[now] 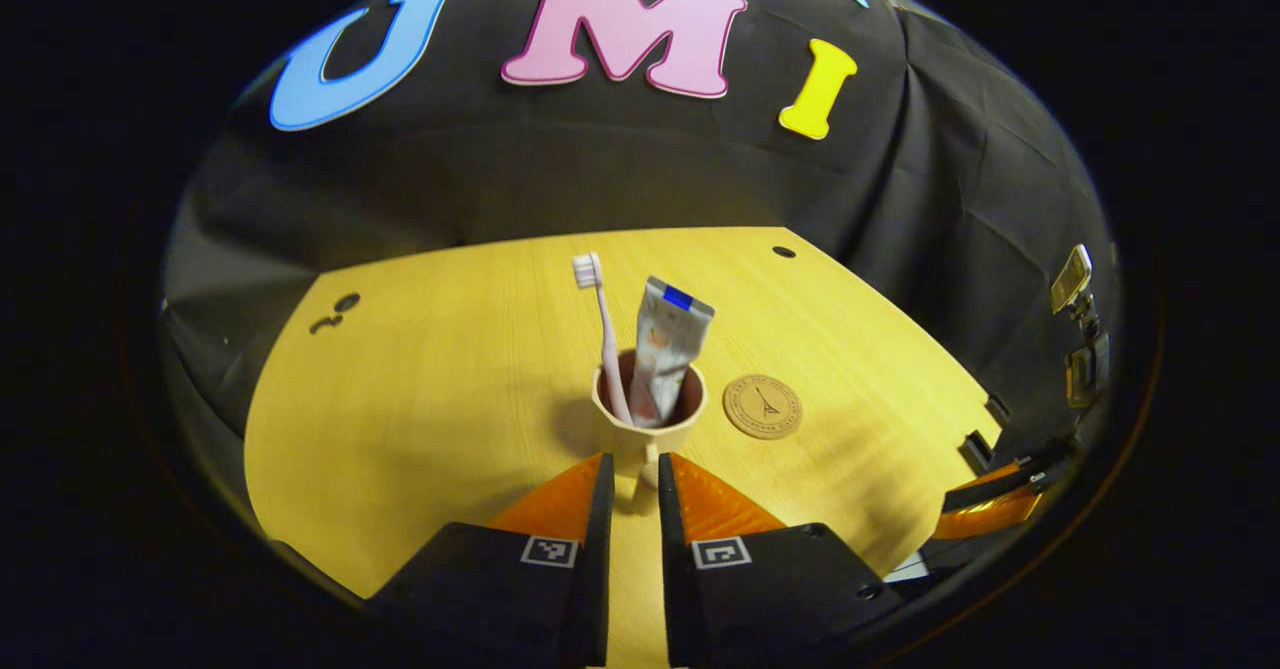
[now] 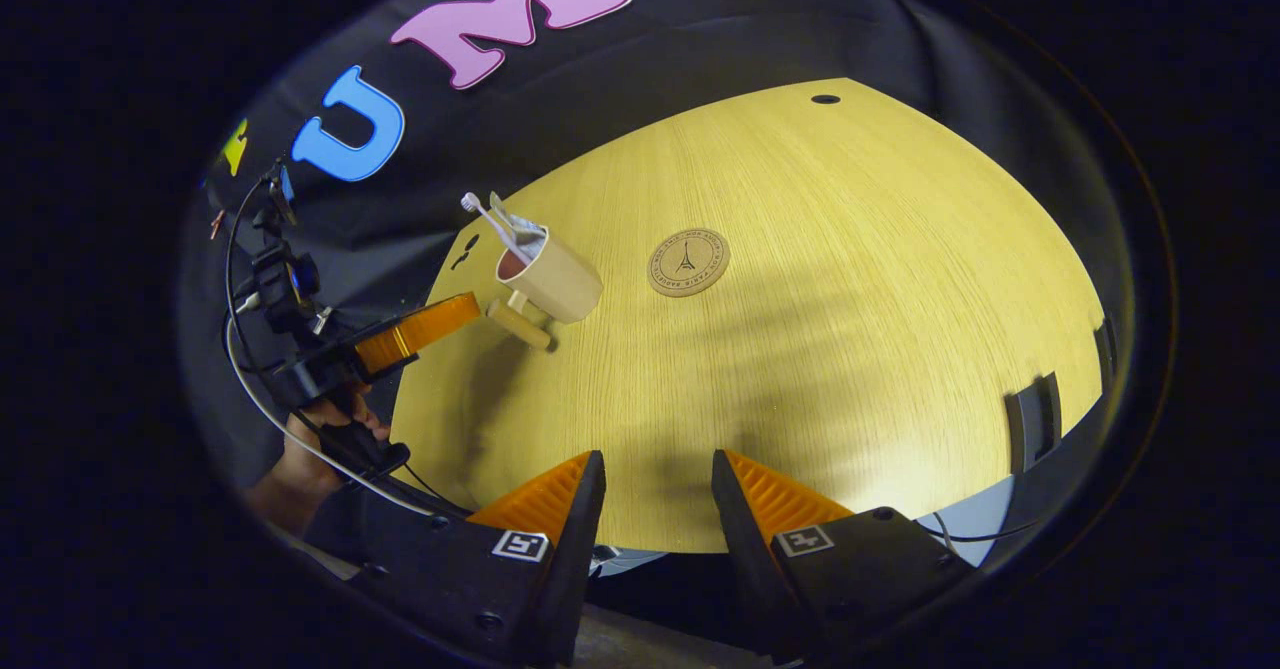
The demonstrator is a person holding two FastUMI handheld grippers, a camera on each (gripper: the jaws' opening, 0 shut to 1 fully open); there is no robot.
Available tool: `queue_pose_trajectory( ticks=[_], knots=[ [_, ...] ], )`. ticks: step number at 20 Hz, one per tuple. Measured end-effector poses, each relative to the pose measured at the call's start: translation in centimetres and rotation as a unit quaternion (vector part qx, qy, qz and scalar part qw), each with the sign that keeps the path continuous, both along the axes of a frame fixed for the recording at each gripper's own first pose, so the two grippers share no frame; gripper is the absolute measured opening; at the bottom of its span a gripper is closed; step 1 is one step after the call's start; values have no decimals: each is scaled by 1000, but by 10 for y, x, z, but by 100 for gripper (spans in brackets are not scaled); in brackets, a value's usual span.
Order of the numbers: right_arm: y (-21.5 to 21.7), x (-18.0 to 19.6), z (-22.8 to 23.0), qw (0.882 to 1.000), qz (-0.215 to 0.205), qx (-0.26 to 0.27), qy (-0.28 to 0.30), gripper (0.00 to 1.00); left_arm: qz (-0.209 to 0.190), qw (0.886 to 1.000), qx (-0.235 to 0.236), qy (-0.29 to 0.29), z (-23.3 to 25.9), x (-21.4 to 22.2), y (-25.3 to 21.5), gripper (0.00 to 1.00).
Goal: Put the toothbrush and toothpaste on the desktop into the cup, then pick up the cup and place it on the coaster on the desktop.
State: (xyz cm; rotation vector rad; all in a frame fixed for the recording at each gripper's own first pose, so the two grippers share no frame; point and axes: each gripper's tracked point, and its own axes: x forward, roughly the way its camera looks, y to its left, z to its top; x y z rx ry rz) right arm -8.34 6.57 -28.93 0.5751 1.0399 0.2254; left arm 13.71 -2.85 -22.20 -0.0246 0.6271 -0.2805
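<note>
Desktop holds the cup, upright left of the coaster, toothbrush and toothpaste standing inside. Cup looks rigid and light but top-heavy; take it by the side handle. Left gripper narrow, fingers flanking that handle, contact unclear. Right gripper wide, holding nothing.

Toothbrush and toothpaste stand in cup, coaster beside it.
</note>
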Motion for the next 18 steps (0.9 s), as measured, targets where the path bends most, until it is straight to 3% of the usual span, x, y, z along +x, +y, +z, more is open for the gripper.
queue_pose_trajectory(
  ticks=[3, 4, 5, 6, 7, 8, 9, 11, 12, 13, 14, 15, 16, 17, 18],
  knots=[
    [-5, 3, -1, 1000, -10, 2, 1, 67, -4, 999, 6, 39, -13, -6, -1, 28],
    [-6, 3, -1, 1000, -15, 4, 2, 67, -4, 999, 12, 52, -18, -5, -2, 23],
    [-8, 4, -2, 1000, -19, 5, 2, 67, -8, 998, 14, 64, -21, -6, -5, 33],
    [-11, 2, -2, 1000, -24, 5, 3, 67, -14, 998, 12, 65, -21, -1, -9, 23],
    [-13, 1, -3, 1000, -28, 6, 4, 67, -21, 997, 13, 71, -22, 1, -14, 32],
    [-16, 0, -4, 999, -34, 6, 6, 67, -26, 996, 17, 78, -25, 1, -15, 33],
    [-18, -1, -6, 999, -40, 7, 9, 67, -30, 995, 23, 89, -27, 3, -15, 41],
    [-23, -2, -7, 999, -52, 9, 12, 67, -30, 994, 25, 106, -34, 5, -19, 29],
    [-26, -2, -8, 998, -57, 8, 13, 67, -30, 993, 26, 115, -39, 6, -21, 41],
    [-28, -2, -9, 998, -62, 7, 14, 67, -29, 992, 28, 121, -42, 9, -21, 41],
    [-30, -3, -9, 998, -66, 7, 15, 67, -29, 991, 28, 128, -47, 11, -22, 62],
    [-32, -3, -10, 997, -70, 7, 17, 67, -27, 990, 30, 135, -50, 13, -22, 54],
    [-33, -3, -12, 997, -73, 8, 19, 67, -26, 989, 30, 143, -54, 16, -23, 63],
    [-35, -5, -13, 997, -76, 7, 21, 67, -24, 987, 32, 153, -60, 19, -23, 45],
    [-35, -6, -15, 997, -79, 7, 23, 67, -22, 986, 34, 164, -66, 21, -24, 55]
  ],
)
